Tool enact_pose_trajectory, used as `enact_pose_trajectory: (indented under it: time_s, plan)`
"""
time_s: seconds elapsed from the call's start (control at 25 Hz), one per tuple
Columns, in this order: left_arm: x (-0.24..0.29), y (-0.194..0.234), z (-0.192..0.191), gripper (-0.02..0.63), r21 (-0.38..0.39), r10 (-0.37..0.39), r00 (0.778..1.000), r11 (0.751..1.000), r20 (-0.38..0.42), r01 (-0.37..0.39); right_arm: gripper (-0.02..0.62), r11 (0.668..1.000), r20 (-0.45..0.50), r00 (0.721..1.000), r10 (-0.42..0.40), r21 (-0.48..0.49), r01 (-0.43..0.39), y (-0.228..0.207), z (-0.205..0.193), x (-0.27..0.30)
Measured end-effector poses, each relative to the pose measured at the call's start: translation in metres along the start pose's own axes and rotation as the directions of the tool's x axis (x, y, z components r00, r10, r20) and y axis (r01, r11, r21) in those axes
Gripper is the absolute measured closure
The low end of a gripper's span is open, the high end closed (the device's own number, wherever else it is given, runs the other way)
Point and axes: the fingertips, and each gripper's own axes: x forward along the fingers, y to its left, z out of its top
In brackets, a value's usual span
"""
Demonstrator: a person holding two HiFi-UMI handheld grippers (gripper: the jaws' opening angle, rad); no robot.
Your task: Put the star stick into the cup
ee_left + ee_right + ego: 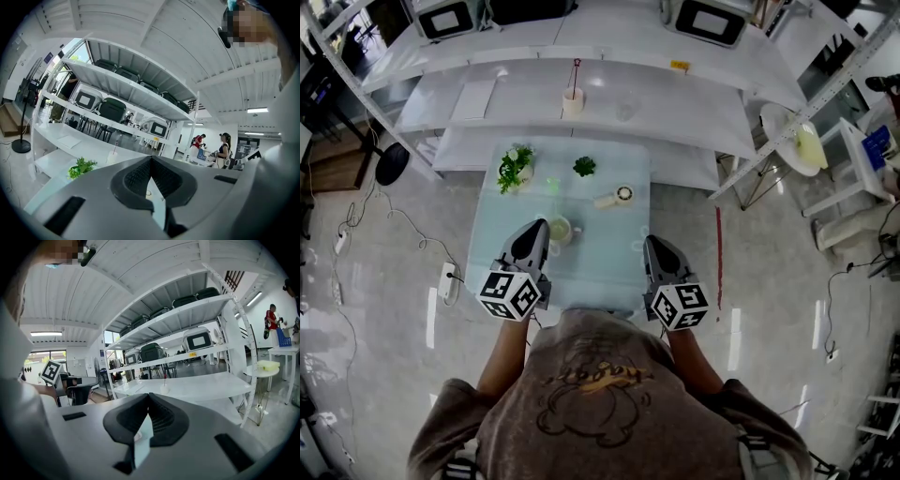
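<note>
Head view: star stick (577,75) stands in cup (573,102); left hand-held gripper (538,226) and right hand-held gripper (654,243) pressed together.

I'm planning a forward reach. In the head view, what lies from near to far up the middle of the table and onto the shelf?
near cup → pale round-ended item → small green plant → far cup holding a stick

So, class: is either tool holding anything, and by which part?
Nothing is held: the left tool and right tool are both shut and empty.
</note>
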Motion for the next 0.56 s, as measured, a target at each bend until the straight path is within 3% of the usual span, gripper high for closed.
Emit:
enact_pose_trajectory:
  time_s: [0.56]
  plan:
    - [-0.0039, 0.0018, -0.0022, 0.584, -0.022, 0.019, 1.000, 1.000, 0.006, -0.019, 0.592, 1.000, -0.019, 0.999, 0.025, -0.005, -0.025, 0.0018, -0.0029, 0.0048]
